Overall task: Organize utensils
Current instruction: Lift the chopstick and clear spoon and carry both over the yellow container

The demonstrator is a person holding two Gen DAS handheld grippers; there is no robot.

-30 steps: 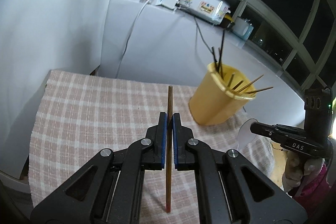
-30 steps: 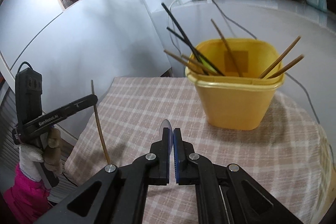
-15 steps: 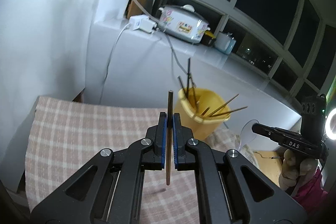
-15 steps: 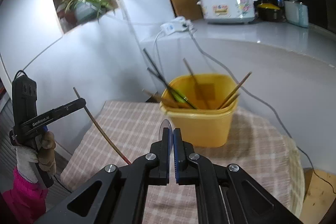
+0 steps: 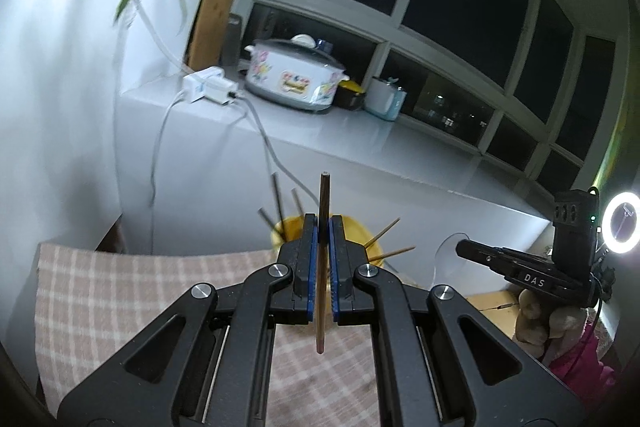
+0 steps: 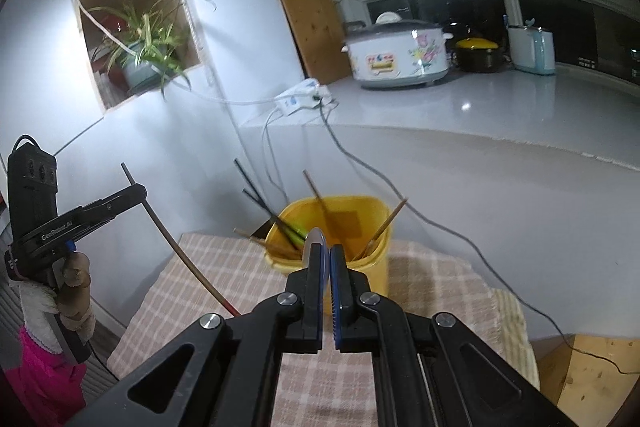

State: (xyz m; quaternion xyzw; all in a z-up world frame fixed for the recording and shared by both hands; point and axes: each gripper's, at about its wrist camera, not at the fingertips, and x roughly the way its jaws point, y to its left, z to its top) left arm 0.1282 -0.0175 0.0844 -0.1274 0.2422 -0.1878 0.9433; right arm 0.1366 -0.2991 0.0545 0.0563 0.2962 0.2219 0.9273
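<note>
My left gripper (image 5: 323,223) is shut on a brown wooden chopstick (image 5: 324,195), which stands upright between the blue pads, its tip poking above them. Straight behind it is the yellow cup (image 5: 356,229) with several chopsticks in it. In the right wrist view the same chopstick (image 6: 188,259) slants down from the left gripper (image 6: 136,191), above the checked cloth (image 6: 240,279). My right gripper (image 6: 329,247) is shut on a clear plastic spoon (image 6: 316,239), whose bowl sticks up past the fingertips, in front of the yellow cup (image 6: 360,223).
A white counter behind the table carries a flowered rice cooker (image 6: 396,55), a power strip (image 6: 304,99) with cables hanging down, a yellow-lidded pot and a kettle. A potted plant (image 6: 148,47) sits in a wall niche. A wooden stool (image 6: 592,375) stands at the right.
Both grippers have risen with their loads. The yellow cup now sits lower and smaller in both views, and more of the counter and windows shows.
</note>
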